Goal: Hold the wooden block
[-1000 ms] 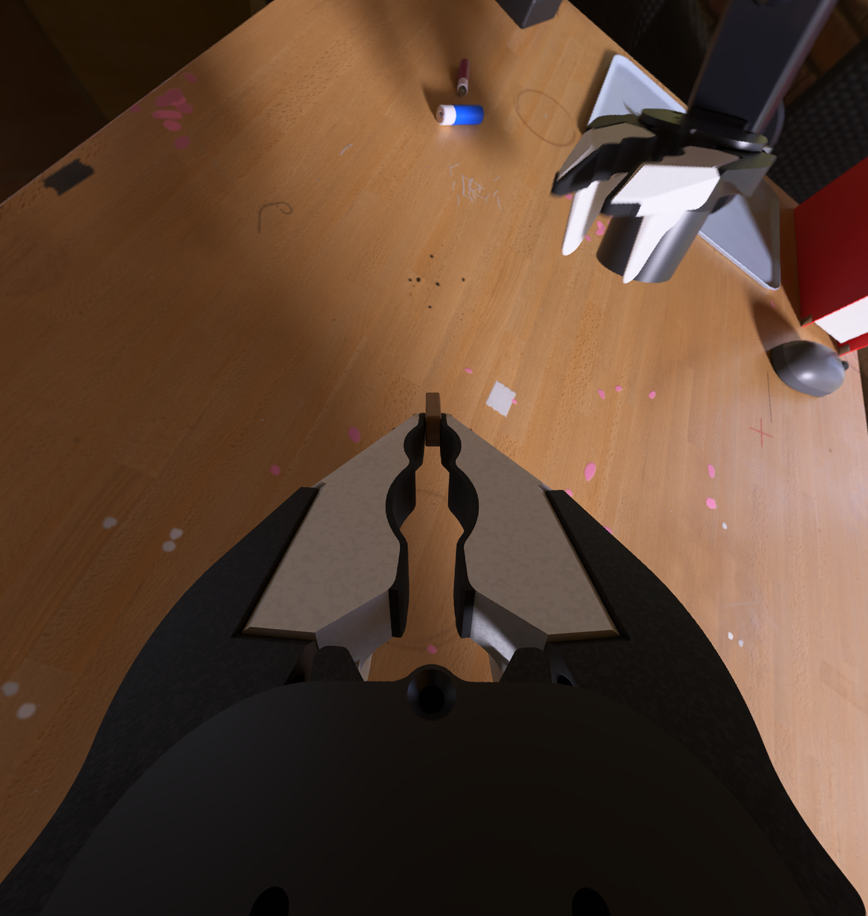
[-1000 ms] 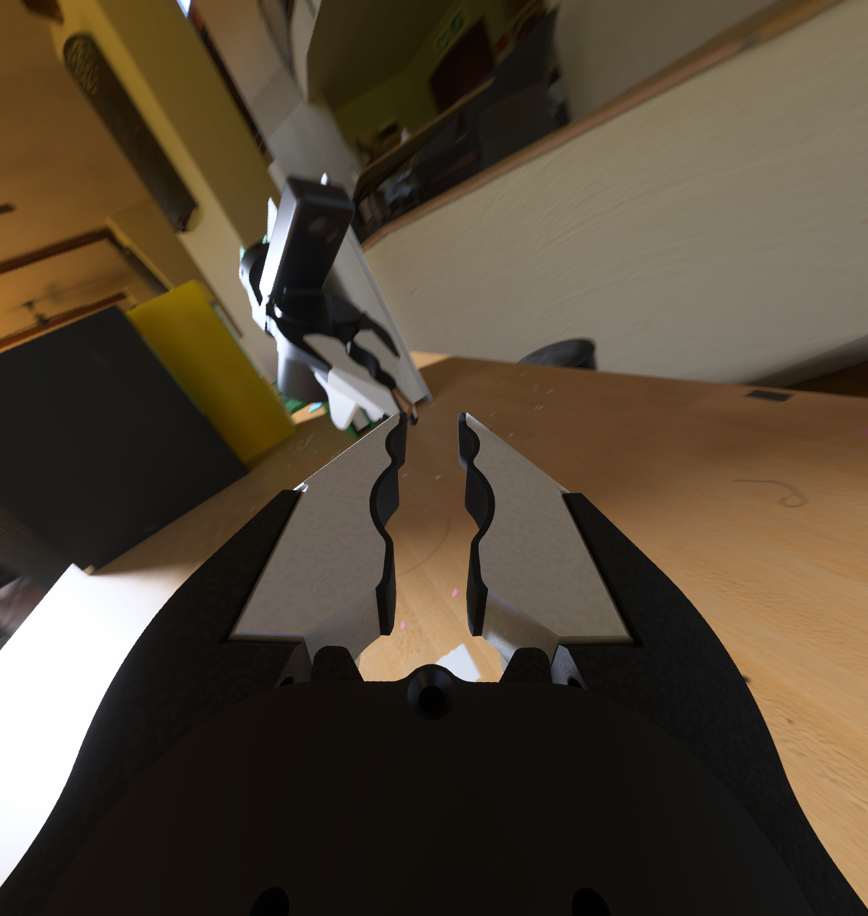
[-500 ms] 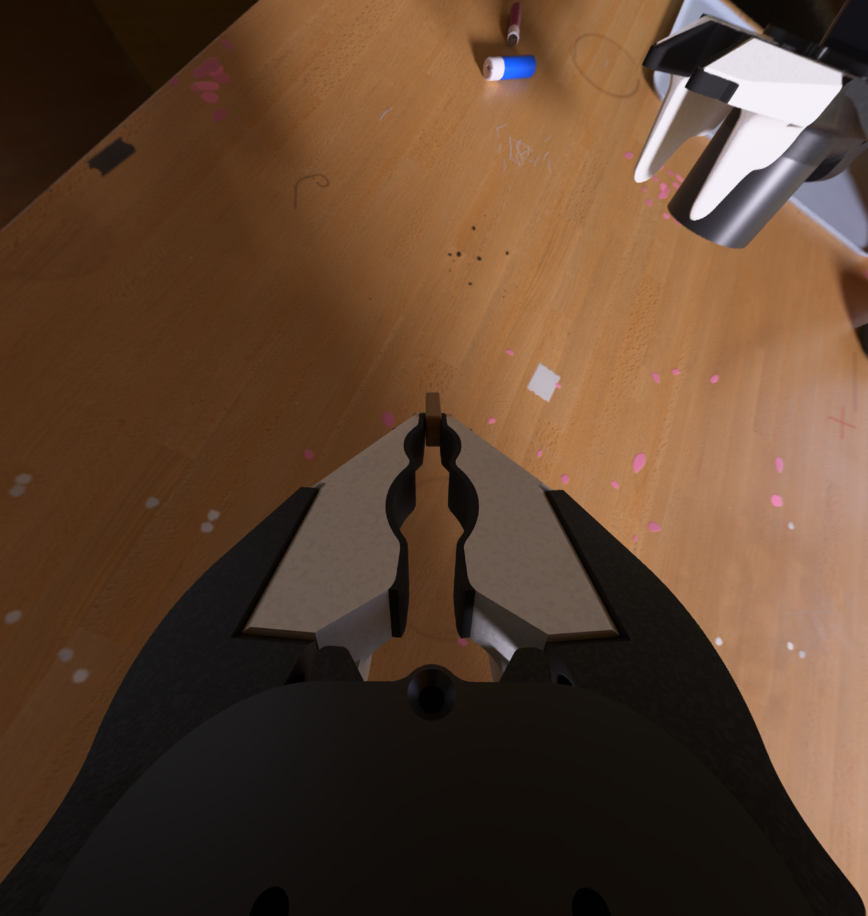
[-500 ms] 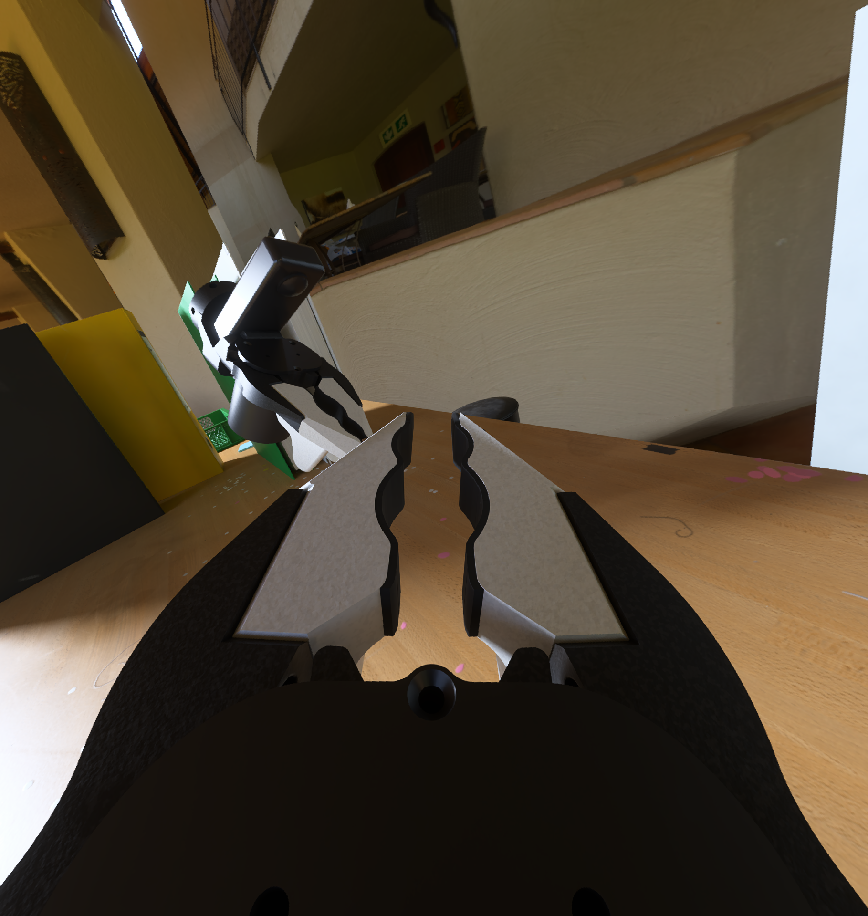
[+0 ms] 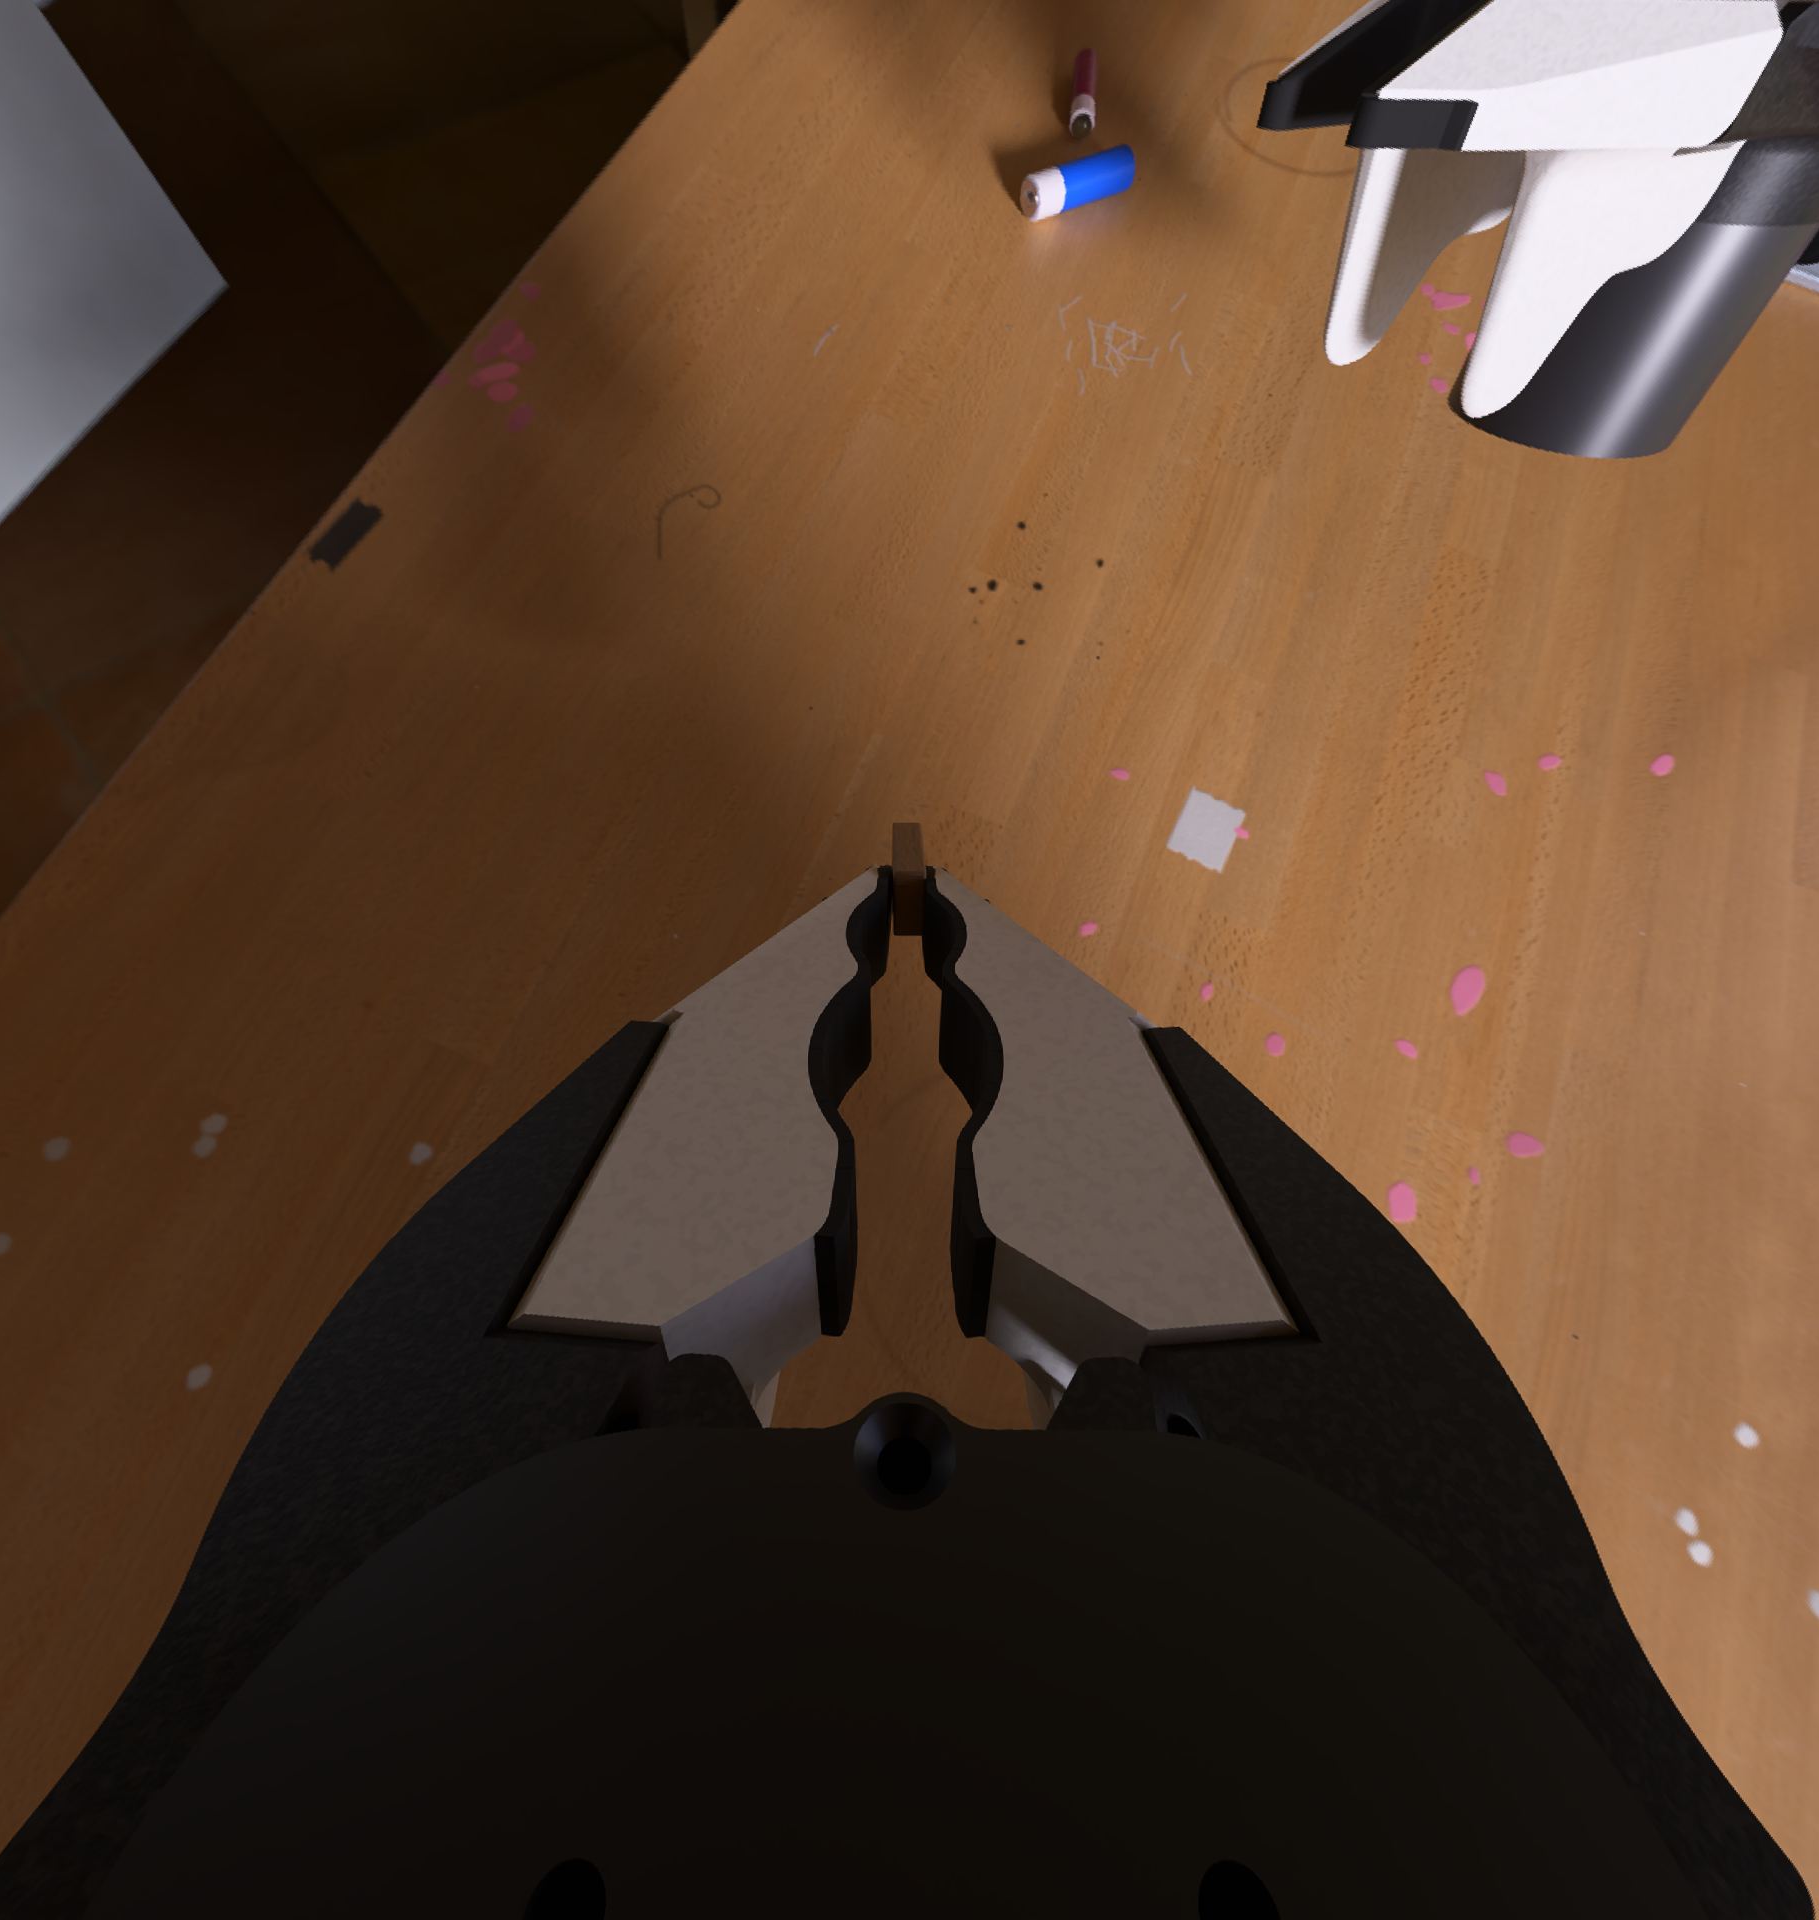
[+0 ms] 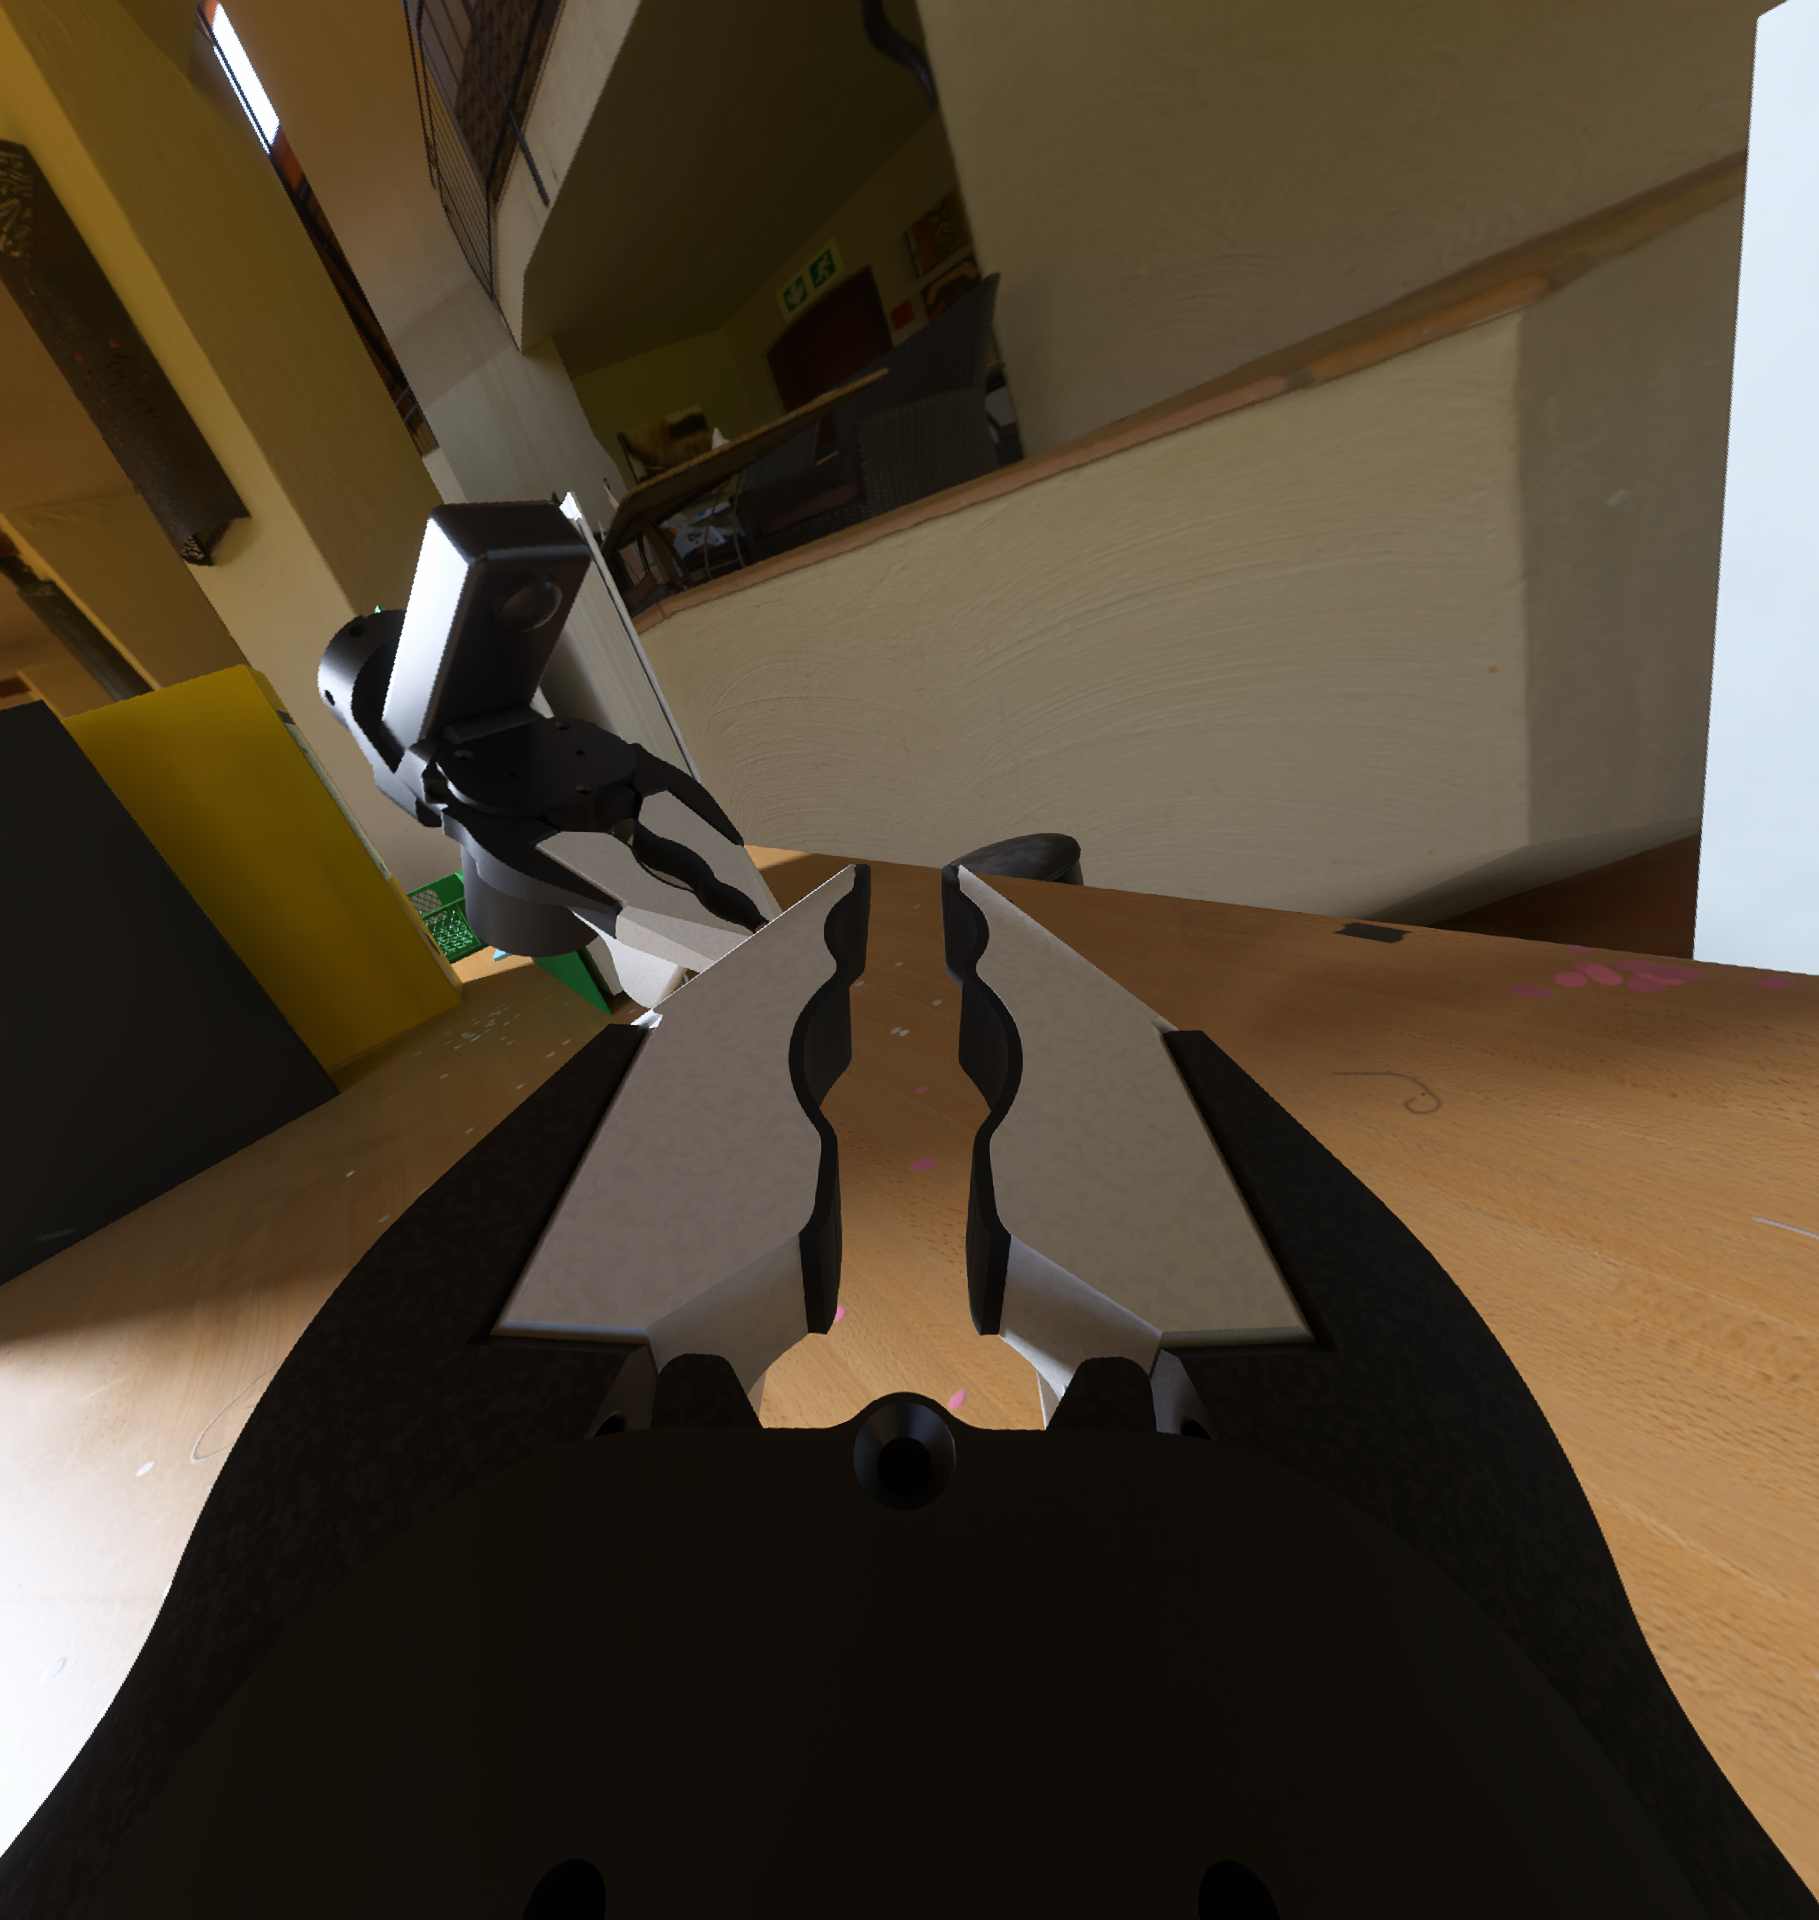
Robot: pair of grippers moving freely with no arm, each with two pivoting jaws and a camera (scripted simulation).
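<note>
My left gripper [image 5: 906,902] is shut on a small thin brown wooden block [image 5: 906,878]. It pinches the block at its fingertips and holds it above the wooden table [image 5: 572,727]. My right gripper [image 6: 905,883] is open and empty, held low over the table. It also shows at the top right of the left wrist view [image 5: 1424,343]. The left gripper shows in the right wrist view [image 6: 749,920] at left of centre, its tips partly hidden behind my right gripper's left finger [image 6: 739,1049]. The block is not visible in the right wrist view.
A blue and white cylinder [image 5: 1079,181] and a small maroon marker [image 5: 1084,88] lie at the table's far side. A white paper scrap [image 5: 1206,829] lies right of the block. A yellow panel [image 6: 261,862] and a black panel [image 6: 74,987] stand at the table's left.
The left gripper has moved with the block still in it, so the table marks slid left in its view. The right gripper has tilted and looms larger at the top right.
</note>
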